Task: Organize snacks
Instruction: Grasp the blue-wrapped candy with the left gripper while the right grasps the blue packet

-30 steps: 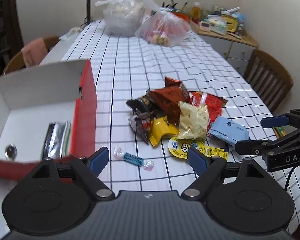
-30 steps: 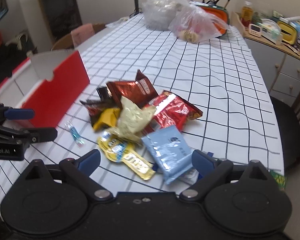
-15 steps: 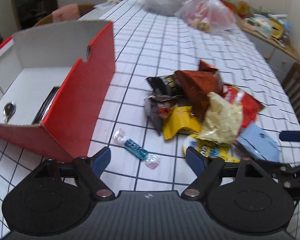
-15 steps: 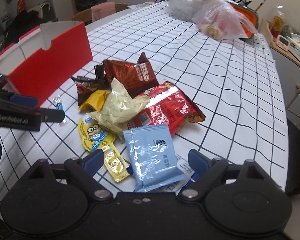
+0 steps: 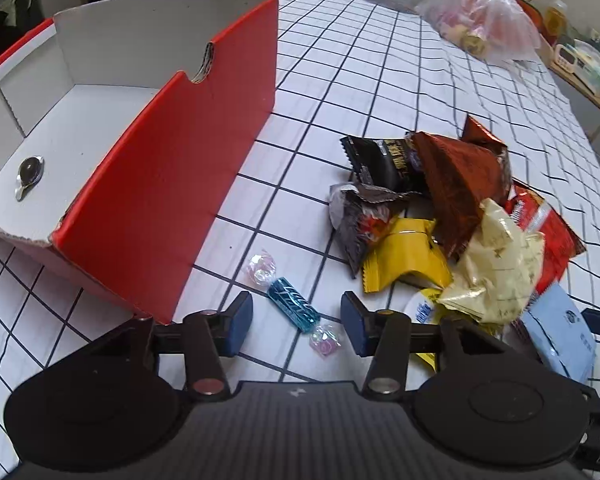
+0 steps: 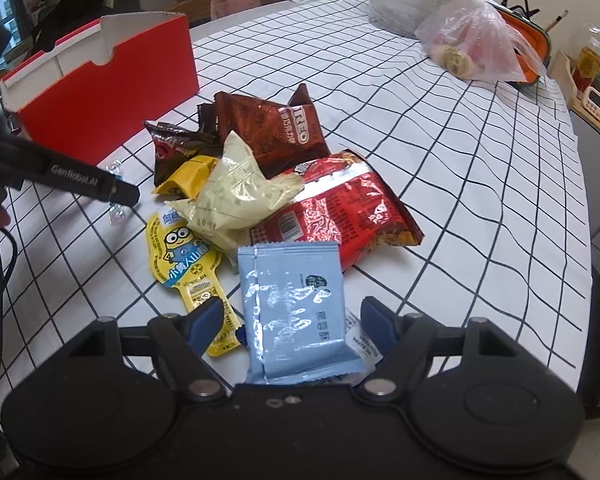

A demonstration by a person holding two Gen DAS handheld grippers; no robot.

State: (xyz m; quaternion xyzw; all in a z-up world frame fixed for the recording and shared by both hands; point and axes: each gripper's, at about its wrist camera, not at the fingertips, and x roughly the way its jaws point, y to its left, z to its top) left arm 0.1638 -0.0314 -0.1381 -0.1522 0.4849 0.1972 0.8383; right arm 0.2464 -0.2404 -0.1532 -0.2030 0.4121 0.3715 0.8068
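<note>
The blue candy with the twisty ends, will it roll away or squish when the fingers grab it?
The blue candy is rounded, so a nudge might roll it, though its twisted ends would probably stop it. It looks small and light. The shiny wrapper may slip between the left gripper fingers.

at lower centre, the right gripper stands open around a light blue packet; snack pile mid-frame, red box upper left.
</note>
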